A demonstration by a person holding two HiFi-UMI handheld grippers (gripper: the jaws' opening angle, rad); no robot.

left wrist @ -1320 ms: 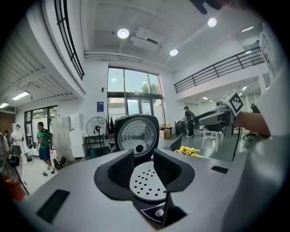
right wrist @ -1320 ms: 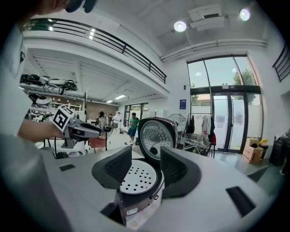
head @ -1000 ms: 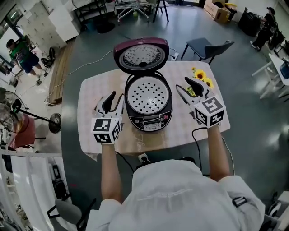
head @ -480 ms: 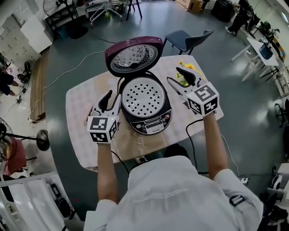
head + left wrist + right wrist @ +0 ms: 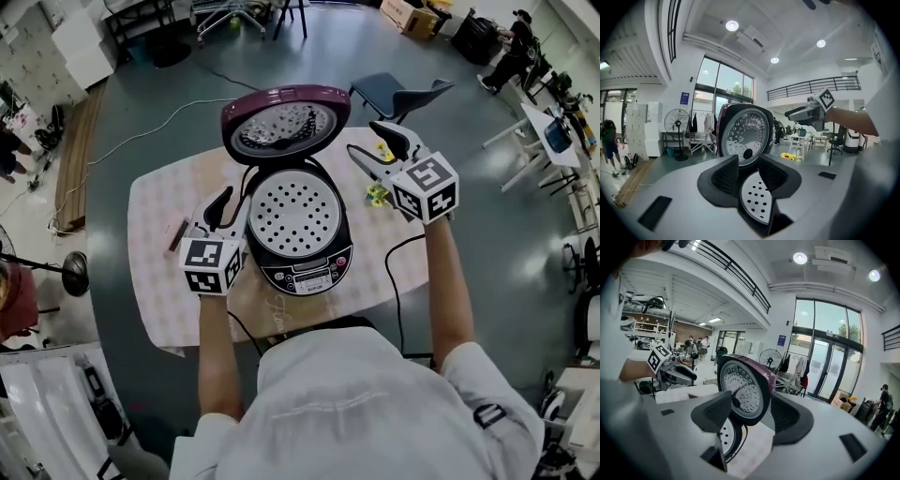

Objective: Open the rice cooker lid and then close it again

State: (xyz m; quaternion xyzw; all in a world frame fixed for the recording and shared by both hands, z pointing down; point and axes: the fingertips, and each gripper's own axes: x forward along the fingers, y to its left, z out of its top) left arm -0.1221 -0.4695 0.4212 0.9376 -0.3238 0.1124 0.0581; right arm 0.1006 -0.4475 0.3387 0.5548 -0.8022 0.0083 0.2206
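The rice cooker [image 5: 298, 246] stands mid-table with its maroon lid [image 5: 281, 120] swung up and back, showing the perforated inner plate [image 5: 293, 208]. My left gripper [image 5: 232, 208] is low on the cooker's left side, open, with nothing between its fingers. In the left gripper view the plate [image 5: 757, 202] and lid [image 5: 743, 136] lie beyond the open gripper [image 5: 747, 176]. My right gripper [image 5: 364, 139] is raised at the lid's right edge. Its jaws are opening. In the right gripper view the lid [image 5: 740, 387] shows through the gap of the gripper [image 5: 750, 416], and the pads do not press on it.
The table [image 5: 159, 272] has a pale checked cloth. Yellow sunflowers [image 5: 378, 192] lie under the right gripper. A small dark object [image 5: 176, 234] rests near the left edge. A cable [image 5: 397, 272] hangs off the front. A chair [image 5: 403, 94] stands behind the table.
My right gripper has risen from beside the cooker body towards the lid's right edge, its jaws spreading wider. My left gripper has stayed by the cooker's left side, slightly lower.
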